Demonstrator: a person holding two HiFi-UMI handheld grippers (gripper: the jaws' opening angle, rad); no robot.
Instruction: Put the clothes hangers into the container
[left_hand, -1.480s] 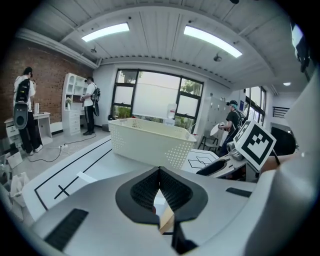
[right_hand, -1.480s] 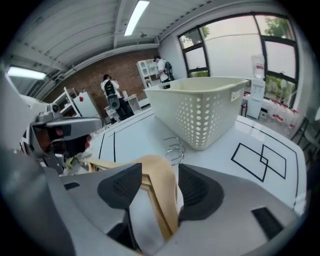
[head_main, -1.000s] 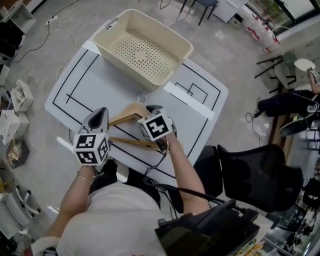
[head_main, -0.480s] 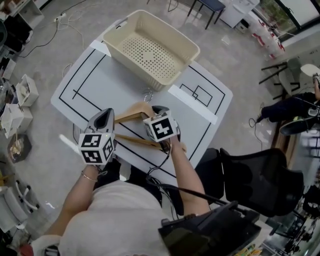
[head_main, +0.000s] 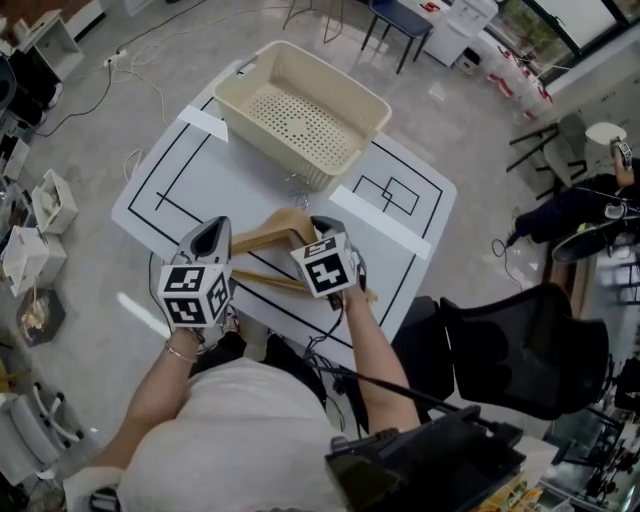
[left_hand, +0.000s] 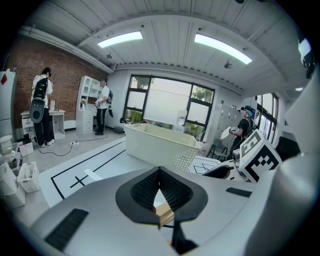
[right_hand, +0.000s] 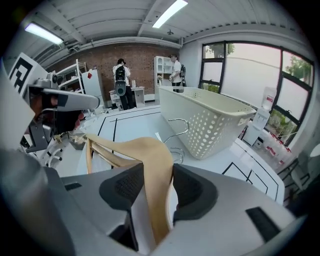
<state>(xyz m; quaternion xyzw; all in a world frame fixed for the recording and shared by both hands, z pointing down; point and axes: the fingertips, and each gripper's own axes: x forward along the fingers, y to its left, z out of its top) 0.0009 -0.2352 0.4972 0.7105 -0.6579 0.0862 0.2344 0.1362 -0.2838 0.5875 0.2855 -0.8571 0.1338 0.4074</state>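
Observation:
Wooden hangers (head_main: 268, 230) with metal hooks (right_hand: 180, 124) lie on the white table (head_main: 180, 170), just in front of the cream perforated basket (head_main: 305, 112). My right gripper (head_main: 322, 226) has a hanger's broad shoulder (right_hand: 152, 155) between its jaws. The jaws are closing, and both pads touch the wood. My left gripper (head_main: 213, 236) hovers over the hangers' left end. Its jaws (left_hand: 159, 172) meet at the tips, and a bit of wood (left_hand: 164, 214) shows through the gap below them. Whether that wood is gripped I cannot tell. The basket holds nothing.
The table's near edge runs just behind both grippers. A black office chair (head_main: 520, 350) stands at the right. Boxes (head_main: 45, 200) and cables (head_main: 130, 60) lie on the floor at the left. People stand by shelves far back (left_hand: 40, 100).
The head camera has drifted a little, so the scene sits slightly lower in view. Both grippers and the hangers keep their places on the table.

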